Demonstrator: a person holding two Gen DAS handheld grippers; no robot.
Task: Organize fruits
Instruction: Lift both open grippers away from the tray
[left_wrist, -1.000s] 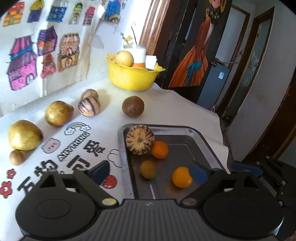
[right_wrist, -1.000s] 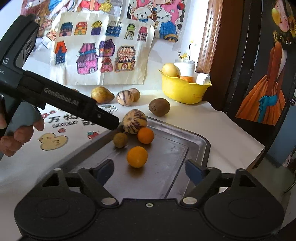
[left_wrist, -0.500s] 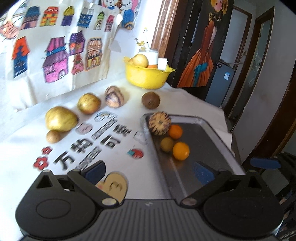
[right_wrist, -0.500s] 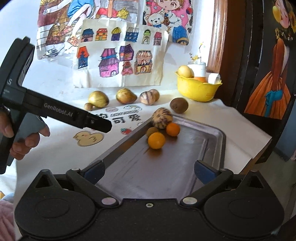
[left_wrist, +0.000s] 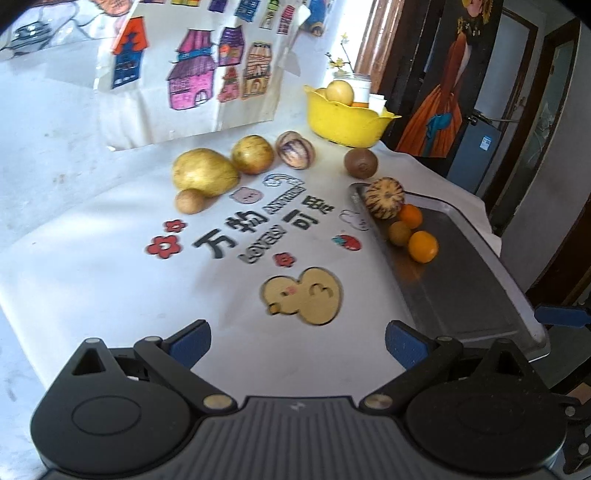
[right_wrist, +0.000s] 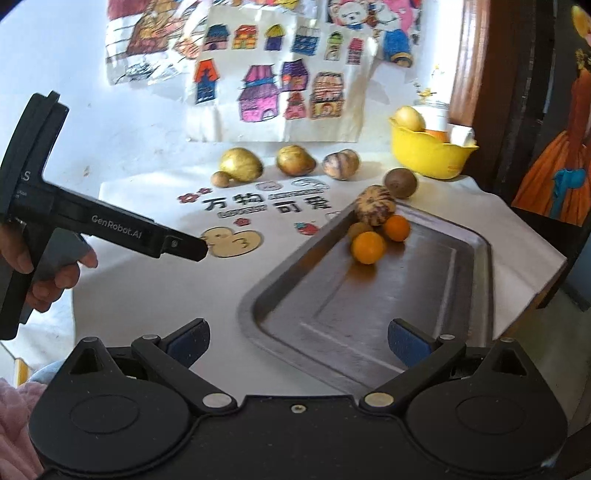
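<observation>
Presently: four fruits (right_wrist: 373, 225) held at the tray's (right_wrist: 469, 306) far-left corner; five lie loose on the worktop (left_wrist: 110, 266) beyond. Left gripper (left_wrist: 295, 341) and right gripper (right_wrist: 297, 341) fingers spread, empty. Between picks, judged; next, a loose fruit is to be reached.

Four fruits are sitting bunched together in the far left corner of the tray (right_wrist: 476, 295): a stripy melon (right_wrist: 375, 209), two oranges (right_wrist: 368, 247) (right_wrist: 396, 228), and a small brown fruit (left_wrist: 399, 232). A kiwi (right_wrist: 400, 182) is lying just past the tray. Four more yellow and stripy fruits (left_wrist: 204, 171) are lying in a row left of the kiwi.
</observation>
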